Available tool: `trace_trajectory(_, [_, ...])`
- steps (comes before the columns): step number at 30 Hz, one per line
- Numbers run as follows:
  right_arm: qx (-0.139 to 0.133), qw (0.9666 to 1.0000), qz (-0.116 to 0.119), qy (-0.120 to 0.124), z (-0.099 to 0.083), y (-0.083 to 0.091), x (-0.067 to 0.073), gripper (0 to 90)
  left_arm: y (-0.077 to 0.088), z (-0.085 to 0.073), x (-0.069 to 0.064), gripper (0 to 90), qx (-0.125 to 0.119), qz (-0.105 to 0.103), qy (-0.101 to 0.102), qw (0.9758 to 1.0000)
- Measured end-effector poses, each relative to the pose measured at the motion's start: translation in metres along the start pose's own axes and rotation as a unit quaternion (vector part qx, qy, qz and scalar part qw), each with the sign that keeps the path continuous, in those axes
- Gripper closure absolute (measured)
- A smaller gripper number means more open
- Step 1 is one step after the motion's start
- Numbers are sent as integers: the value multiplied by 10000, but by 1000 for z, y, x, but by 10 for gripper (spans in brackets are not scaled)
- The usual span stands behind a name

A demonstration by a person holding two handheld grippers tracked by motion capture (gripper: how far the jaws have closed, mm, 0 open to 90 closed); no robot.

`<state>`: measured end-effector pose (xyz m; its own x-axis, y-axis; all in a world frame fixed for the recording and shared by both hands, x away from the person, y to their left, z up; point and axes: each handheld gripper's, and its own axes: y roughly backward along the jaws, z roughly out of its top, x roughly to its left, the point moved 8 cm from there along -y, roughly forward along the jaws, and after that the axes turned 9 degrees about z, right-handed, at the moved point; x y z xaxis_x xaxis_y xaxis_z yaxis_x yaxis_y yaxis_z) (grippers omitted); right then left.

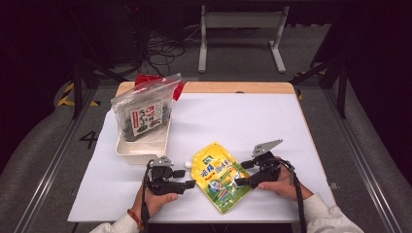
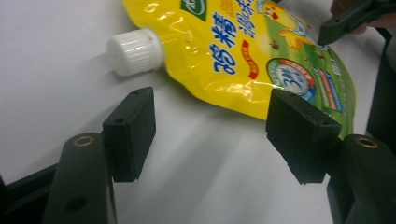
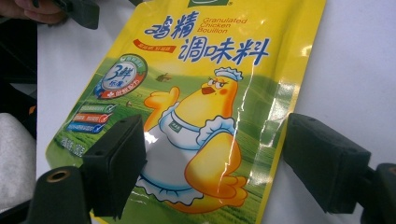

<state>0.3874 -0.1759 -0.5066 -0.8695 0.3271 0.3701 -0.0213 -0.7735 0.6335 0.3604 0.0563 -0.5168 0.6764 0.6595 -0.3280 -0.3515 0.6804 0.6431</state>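
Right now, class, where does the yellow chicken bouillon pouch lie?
In the high view the yellow chicken bouillon pouch lies flat on the white table, near its front edge, between the left gripper and right gripper.

1. Left hand-held gripper (image 1: 190, 184): black body, black cable trailing toward the wrist, grey plate on top.
2. Right hand-held gripper (image 1: 239, 181): black, grey three-cornered plate with small holes, black cable along the forearm.
3. Jaws: matte black rectangular pads on arms with brass-coloured eyelets.
4. Sleeves: pale grey; beaded reddish bracelet (image 1: 133, 219) at the left wrist.
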Motion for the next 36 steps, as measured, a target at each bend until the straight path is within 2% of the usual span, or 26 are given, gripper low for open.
trace_trajectory(4, [3, 10000, 7, 3, 0, 0, 0, 206, -6, 3, -6, 335, 151, -95, -83, 9998])
trace_trajectory(5, [-1, 10000, 17, -3, 0, 0, 0, 206, -6, 4, -9, 294, 231, -200, 2, 9995])
trace_trajectory(7, [-4, 10000, 41, 0, 0, -1, 0, 205, -6, 6, -7, 296, 231, -309, 241, 9990])
trace_trajectory(8, [-4, 10000, 41, 0, 0, -1, 0, 205, -6, 6, -7, 296, 231, -309, 241, 9990])
trace_trajectory(9, [-5, 10000, 42, 4, 0, -1, 0, 205, -6, 6, -7, 296, 185, -424, 419, 9980])
trace_trajectory(12, [-6, 10000, 40, -4, 0, -1, 1, 205, -5, 6, -6, 306, 139, -596, 718, 9955])
trace_trajectory(13, [-2, 10000, 33, -4, 0, -1, 1, 205, -4, 5, -5, 327, 160, -577, 727, 9956])
trace_trajectory(15, [-7, 10000, 24, -7, 0, -1, 1, 206, -2, 3, -5, 408, 216, -388, 821, 9956])
trace_trajectory(17, [0, 10000, 13, -6, 0, -1, 1, 206, -1, 1, -8, 402, 274, -335, 766, 9961])
trace_trajectory(20, [13, 10000, 20, 2, 0, -1, 2, 206, -2, 0, -13, 370, 331, -593, 835, 9942])
trace_trajectory(26, [24, 10000, 9, 19, 0, -1, 2, 198, -10, 5, -21, 329, 267, -686, 844, 9937])
trace_trajectory(32, [7, 10000, 38, 56, 1, -4, 4, 186, -18, 10, -26, 306, 138, -643, 759, 9949])
trace_trajectory(36, [-23, 9999, 81, 76, 1, -4, 4, 184, -29, 19, -28, 294, 43, -501, 646, 9966])
